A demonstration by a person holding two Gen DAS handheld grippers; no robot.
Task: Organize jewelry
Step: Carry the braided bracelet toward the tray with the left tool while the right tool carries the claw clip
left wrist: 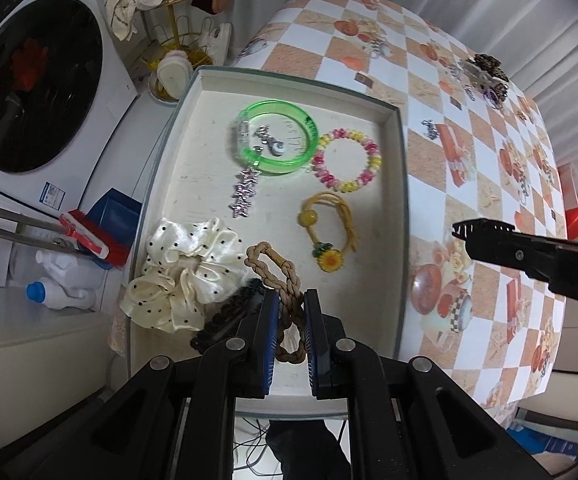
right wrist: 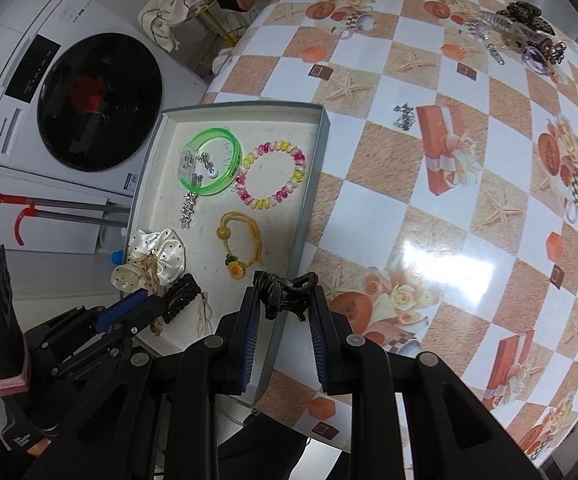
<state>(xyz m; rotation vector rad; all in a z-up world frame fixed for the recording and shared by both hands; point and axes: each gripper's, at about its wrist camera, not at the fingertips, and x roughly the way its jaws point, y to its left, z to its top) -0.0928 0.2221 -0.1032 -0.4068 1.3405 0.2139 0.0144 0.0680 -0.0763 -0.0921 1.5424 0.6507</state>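
A shallow white tray (left wrist: 403, 184) (right wrist: 314, 176) lies at the left edge of the checkered table. It holds a green bangle (left wrist: 277, 140) (right wrist: 213, 162), a pink-and-yellow bead bracelet (left wrist: 347, 162) (right wrist: 275, 174), a yellow cord bracelet with a sunflower (left wrist: 325, 236) (right wrist: 239, 244), a star clip (left wrist: 245, 192), a cream dotted scrunchie (left wrist: 185, 268) (right wrist: 155, 254) and a black braided band (left wrist: 229, 308) (right wrist: 181, 298). My left gripper (left wrist: 291, 308) (right wrist: 151, 300) is shut on a tan braided hair tie (left wrist: 273, 268), low over the tray's near end. My right gripper (right wrist: 283, 300) (left wrist: 459, 228) is shut on a black claw clip (right wrist: 285, 290), above the tray's right wall.
A pile of hair clips (left wrist: 483, 74) (right wrist: 525, 32) sits at the table's far right, and a small silver piece (left wrist: 429, 128) (right wrist: 403, 116) lies alone mid-table. Left of the tray stand a washing machine (left wrist: 37, 92) (right wrist: 97, 100), mop handles (right wrist: 65, 208) and a white bottle (left wrist: 61, 284).
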